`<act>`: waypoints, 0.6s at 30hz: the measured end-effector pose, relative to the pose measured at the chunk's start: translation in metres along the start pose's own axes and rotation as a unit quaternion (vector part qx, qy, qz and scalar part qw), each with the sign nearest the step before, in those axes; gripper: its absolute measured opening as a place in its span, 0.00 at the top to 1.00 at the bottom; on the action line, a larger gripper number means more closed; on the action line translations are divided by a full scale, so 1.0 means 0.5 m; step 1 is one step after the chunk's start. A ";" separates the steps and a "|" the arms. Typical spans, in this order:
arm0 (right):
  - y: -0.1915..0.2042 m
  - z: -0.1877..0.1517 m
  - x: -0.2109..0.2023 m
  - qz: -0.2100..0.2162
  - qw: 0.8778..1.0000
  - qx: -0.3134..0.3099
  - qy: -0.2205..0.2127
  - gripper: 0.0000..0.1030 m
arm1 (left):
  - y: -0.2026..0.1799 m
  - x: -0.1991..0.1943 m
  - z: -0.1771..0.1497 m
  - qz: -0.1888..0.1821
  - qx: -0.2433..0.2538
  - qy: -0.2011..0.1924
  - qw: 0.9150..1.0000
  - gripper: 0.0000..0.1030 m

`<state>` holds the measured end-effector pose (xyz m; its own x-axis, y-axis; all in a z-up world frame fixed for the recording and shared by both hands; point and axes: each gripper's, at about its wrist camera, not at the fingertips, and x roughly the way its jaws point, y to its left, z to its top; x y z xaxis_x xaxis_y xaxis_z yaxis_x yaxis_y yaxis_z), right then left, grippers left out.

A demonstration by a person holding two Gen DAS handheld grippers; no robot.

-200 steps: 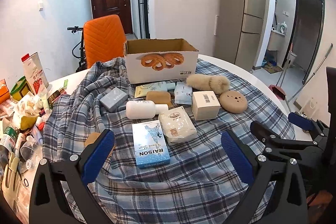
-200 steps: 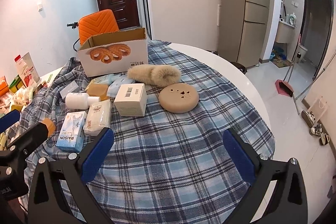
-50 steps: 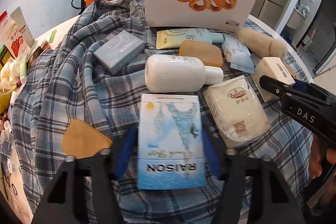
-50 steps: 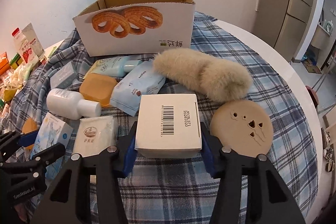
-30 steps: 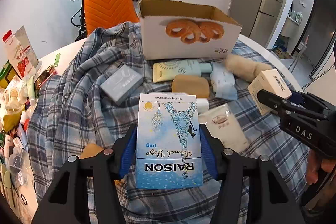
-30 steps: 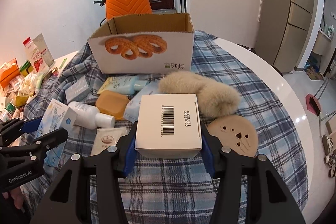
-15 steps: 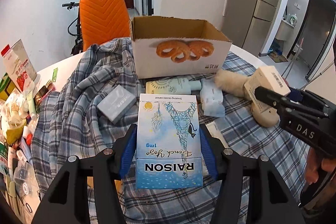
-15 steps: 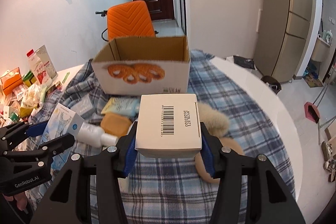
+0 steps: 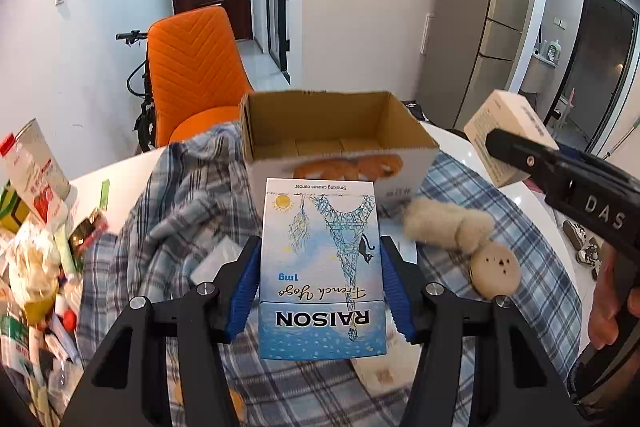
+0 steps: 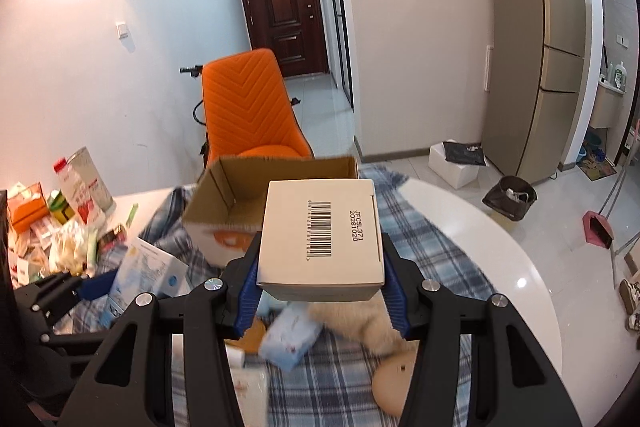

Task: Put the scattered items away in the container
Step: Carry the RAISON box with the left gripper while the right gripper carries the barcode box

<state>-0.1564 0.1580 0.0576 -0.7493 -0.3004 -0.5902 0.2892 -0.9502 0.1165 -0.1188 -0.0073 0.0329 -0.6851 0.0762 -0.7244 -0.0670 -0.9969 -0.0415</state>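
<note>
We've got both hands loaded right now. Our left gripper is clamped on the blue RAISON box, held upright between the blue pads and lifted off the plaid cloth. Our right gripper is squeezing the white barcode box the same way, up in the air.

What matters next is where the cardboard box sits relative to each claw. From the left wrist view it's straight ahead and below, open side up, long side running across our view, nothing inside as far as we can see. From the right wrist view the carton is ahead but off to the left, so that hand has to swing inward to get over the opening.

Our guess is the left one is better lined up to drop first (hard to say which is truly closer, fisheye and all). Still on the cloth: the fluffy beige thing and the round tan disc, among others.
</note>
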 end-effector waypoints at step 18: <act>-0.010 0.085 0.150 0.010 0.999 -0.005 0.049 0.50 | 0.021 0.060 0.180 0.012 -0.002 -0.019 1.000 0.42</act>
<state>-0.2395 0.1369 0.0465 -0.6818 -0.3096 -0.6628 0.3105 -0.9428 0.1210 -0.2055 -0.0138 0.0726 -0.7139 0.0534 -0.6982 -0.0482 -0.9985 -0.0271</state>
